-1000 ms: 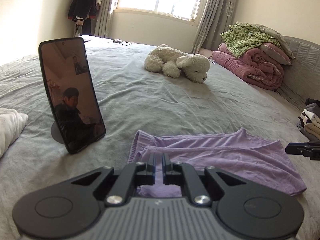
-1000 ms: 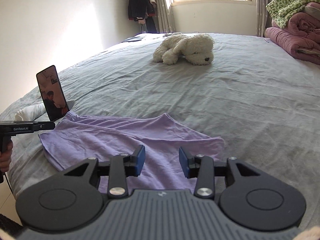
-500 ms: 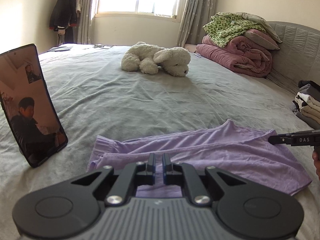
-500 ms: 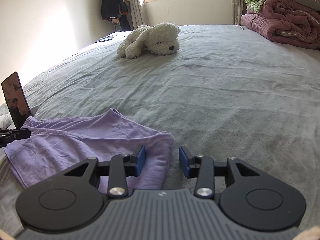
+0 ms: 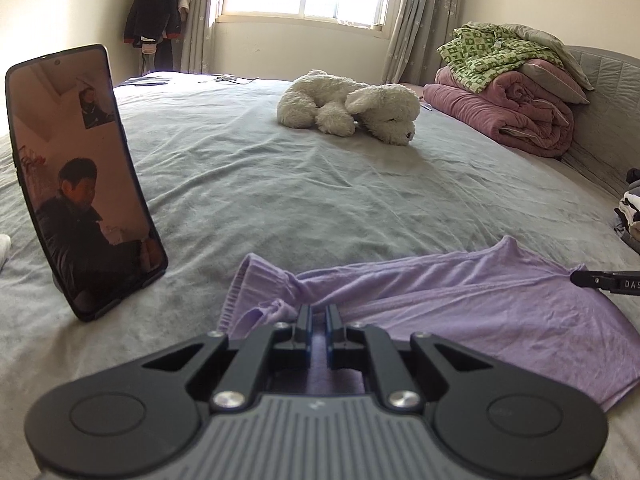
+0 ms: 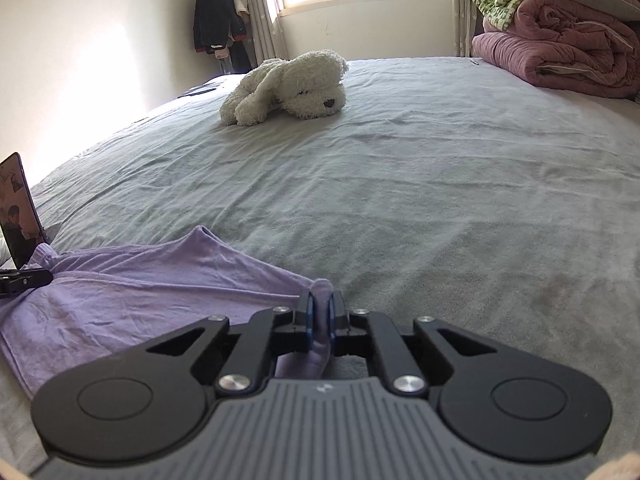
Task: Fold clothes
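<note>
The right gripper (image 6: 319, 306) is closing its jaws on a pinched fold at one end of the purple garment (image 6: 132, 300); the left gripper (image 5: 318, 316) is clamped on the other end, by the waistband. The garment lies stretched between them on the grey bed (image 5: 280, 200). A phone (image 5: 80, 176) stands just beside it – farther off, a white plush dog (image 6: 288, 86) and folded quilts (image 5: 516, 104)
</note>
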